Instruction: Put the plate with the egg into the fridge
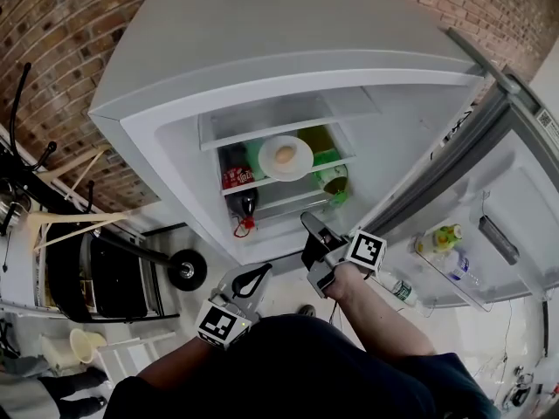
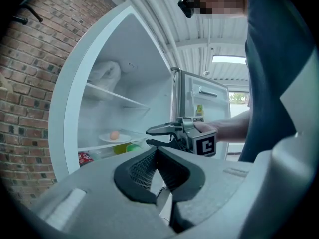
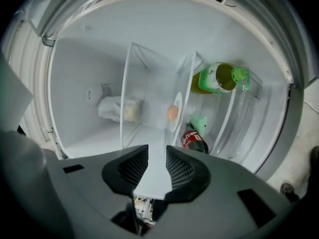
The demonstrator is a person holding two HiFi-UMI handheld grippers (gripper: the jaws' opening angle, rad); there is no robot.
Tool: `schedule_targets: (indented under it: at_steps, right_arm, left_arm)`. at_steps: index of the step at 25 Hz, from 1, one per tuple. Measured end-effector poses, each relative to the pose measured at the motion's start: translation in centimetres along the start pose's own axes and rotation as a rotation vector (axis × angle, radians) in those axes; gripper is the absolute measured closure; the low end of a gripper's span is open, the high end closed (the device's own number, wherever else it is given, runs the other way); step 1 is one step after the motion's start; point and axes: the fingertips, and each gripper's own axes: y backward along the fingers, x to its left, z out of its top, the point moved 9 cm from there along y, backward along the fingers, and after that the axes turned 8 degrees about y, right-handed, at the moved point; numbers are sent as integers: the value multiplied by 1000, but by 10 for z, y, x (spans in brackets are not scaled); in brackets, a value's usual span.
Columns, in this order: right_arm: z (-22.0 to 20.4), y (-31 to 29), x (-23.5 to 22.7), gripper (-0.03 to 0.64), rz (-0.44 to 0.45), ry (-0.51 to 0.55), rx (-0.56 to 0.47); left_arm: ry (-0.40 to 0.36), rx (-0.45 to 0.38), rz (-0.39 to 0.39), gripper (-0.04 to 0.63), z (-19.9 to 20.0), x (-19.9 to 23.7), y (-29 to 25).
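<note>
Right gripper (image 3: 157,151): fingers released, pads standing apart with only open air between them. It is held level at the open front of the fridge (image 1: 175,68), clear of the shelves. Left gripper (image 2: 157,151): fingertips closed together, nothing caught between them. It is held low, on the near side of the fridge front and behind the right gripper.

The plate (image 1: 302,161) is already inside the fridge, well apart from both sets of fingers. It rests flat on the middle glass shelf (image 1: 262,184), towards that shelf's front edge and roughly midway along it. The egg (image 1: 285,154) lies on the middle of the plate. No finger touches plate or egg.

Beneath the shelf's right end stands a green bottle (image 1: 334,180); beneath its left end a cola bottle (image 1: 247,202) leans, with a red package (image 1: 234,178) just above it. A white bag (image 3: 117,108) sits on the upper shelf at the back. The door (image 1: 515,190) stands open at the right, with small bottles (image 1: 441,236) in its rack.

Limits of observation: the right gripper view is rolled, so the plate shows edge-on there and its far rim cannot be checked. The labels are too small to read. A dark garment (image 2: 279,83) blocks the right side of the left gripper view.
</note>
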Motion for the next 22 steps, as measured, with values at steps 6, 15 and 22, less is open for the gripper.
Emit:
schedule_targets:
  at_steps: [6, 15, 22]
  right_arm:
    - [-14, 31, 6, 553, 6, 86, 27]
    - [-31, 50, 18, 599, 75, 170, 81]
    - [-44, 52, 41, 606, 91, 576, 175]
  left_arm:
    - [-24, 10, -30, 591, 4, -5, -2]
    - [-58, 17, -54, 591, 9, -9, -4]
    - [-64, 15, -62, 591, 9, -10, -5]
